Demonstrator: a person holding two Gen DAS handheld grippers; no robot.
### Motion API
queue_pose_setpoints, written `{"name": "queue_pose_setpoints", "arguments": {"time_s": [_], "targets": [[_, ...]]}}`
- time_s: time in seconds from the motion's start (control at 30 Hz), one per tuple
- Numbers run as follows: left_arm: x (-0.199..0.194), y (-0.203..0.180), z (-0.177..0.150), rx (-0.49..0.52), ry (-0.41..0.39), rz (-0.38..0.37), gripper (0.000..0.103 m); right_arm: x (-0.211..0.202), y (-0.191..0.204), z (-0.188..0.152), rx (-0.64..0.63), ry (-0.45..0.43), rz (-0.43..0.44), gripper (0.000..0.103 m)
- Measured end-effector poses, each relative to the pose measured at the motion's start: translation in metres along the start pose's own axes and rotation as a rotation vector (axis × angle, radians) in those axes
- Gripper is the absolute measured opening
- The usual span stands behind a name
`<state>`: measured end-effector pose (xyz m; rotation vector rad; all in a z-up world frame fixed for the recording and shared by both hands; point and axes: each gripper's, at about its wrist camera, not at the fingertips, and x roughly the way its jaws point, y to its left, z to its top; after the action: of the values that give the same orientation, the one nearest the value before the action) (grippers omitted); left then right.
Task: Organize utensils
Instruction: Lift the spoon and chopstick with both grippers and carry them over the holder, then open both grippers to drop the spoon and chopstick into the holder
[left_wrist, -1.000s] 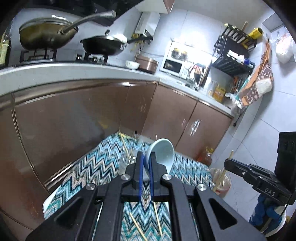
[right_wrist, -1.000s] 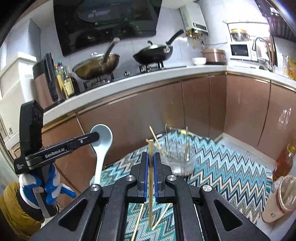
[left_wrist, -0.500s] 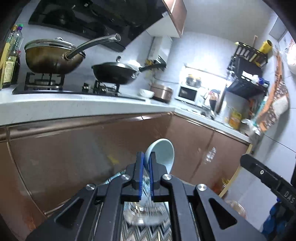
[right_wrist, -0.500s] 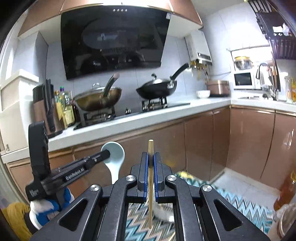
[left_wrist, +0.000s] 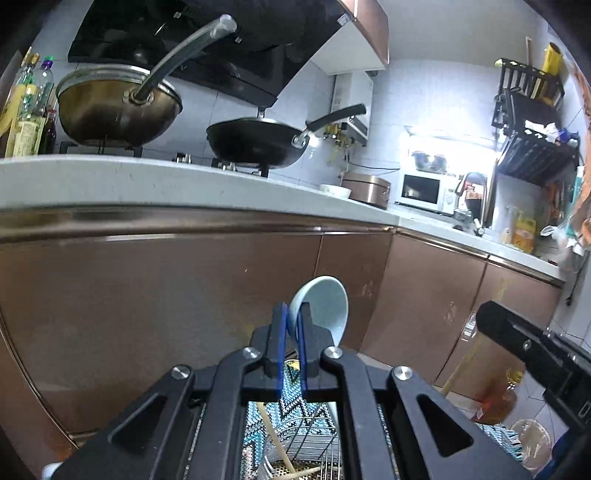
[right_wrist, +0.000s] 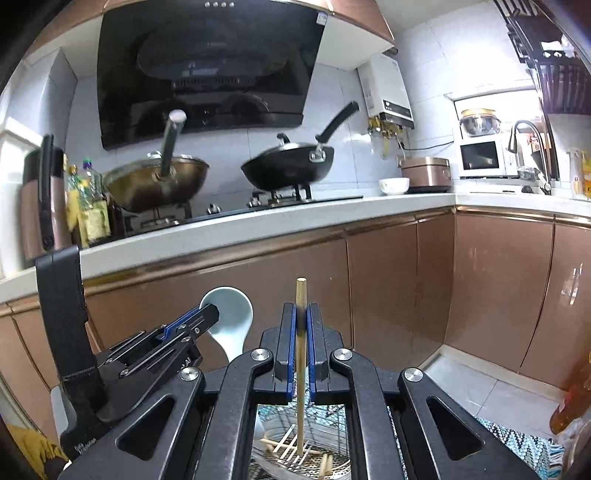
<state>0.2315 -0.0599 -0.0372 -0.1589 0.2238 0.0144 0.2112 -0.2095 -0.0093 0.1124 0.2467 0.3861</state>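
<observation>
While both grippers point level, left gripper (left_wrist: 291, 325) pinching spoon (left_wrist: 325, 302), right gripper (right_wrist: 301, 325) chopstick (right_wrist: 301, 332)

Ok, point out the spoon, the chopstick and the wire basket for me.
spoon (left_wrist: 325, 306), left wrist view, on the pale bowl.
chopstick (right_wrist: 301, 295), right wrist view, on the shaft above the tongs.
wire basket (right_wrist: 328, 413), right wrist view, on the wire wall.

No text reads clearly — bottle labels (right_wrist: 94, 218) and gripper markings stay blurred.
</observation>
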Motion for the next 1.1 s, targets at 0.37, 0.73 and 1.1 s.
{"name": "queue_pose_setpoints", "arguments": {"time_s": [0.37, 0.73, 1.1], "targets": [[0.021, -0.009, -0.040, -0.012, -0.015, 0.090, 0.005, 0.024, -0.017, -0.035, 0.003, 0.041, -0.025, 0.005], [0.024, -0.011, -0.056, 0.001, 0.050, 0.028, 0.018, 0.025, -0.015, -0.055, -0.009, 0.105, -0.033, 0.016], [-0.054, 0.009, -0.007, 0.047, 0.001, -0.024, 0.032, -0.037, 0.002, -0.024, -0.023, 0.040, -0.056, 0.019]]}}
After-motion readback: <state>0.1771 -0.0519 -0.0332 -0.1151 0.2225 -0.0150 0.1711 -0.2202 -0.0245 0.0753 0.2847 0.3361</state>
